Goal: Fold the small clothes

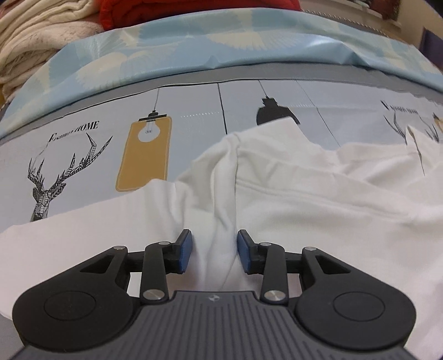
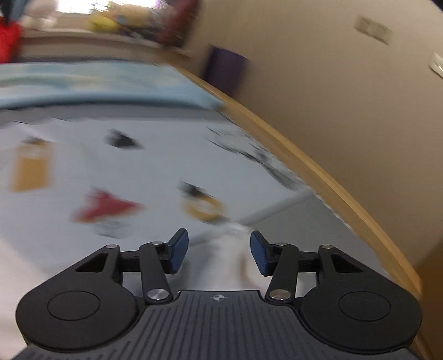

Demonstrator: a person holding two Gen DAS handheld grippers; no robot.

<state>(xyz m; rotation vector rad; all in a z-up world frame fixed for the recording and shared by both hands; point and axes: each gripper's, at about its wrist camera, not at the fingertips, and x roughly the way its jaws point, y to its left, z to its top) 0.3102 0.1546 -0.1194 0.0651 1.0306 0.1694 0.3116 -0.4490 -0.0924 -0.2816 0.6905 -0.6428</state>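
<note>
— On the bed, where is the garment lying?

— Across the printed sheet (image 1: pixel 193 124), right under my left gripper (image 1: pixel 213 250). It is a white garment (image 1: pixel 304 193), partly bunched, with a raised ridge of cloth running up between the blue pads (image 1: pixel 186 249). My left jaws are standing about half apart, straddling that ridge — I am not seeing the pads pressing on it, so I am holding nothing there.

— And the right?

— My right gripper (image 2: pixel 219 250) is also standing half open and empty. Its view is badly smeared; I am only making out a blurred bit of white cloth (image 2: pixel 229 249) below the gap and the sheet beyond, with the wooden bed edge (image 2: pixel 304 166) curving past.

— How should the fold be done well?

— I am judging that the ridge needs flattening first. I would be pinching a single layer near an edge, not the bunched middle, and pulling both sides evenly so the crease is coming out straight.

— Any containers about?

— None that I am seeing. Only piled blankets (image 1: pixel 33 41) and something red (image 1: pixel 193 11) at the far end of the bed — no basket, no box.
</note>
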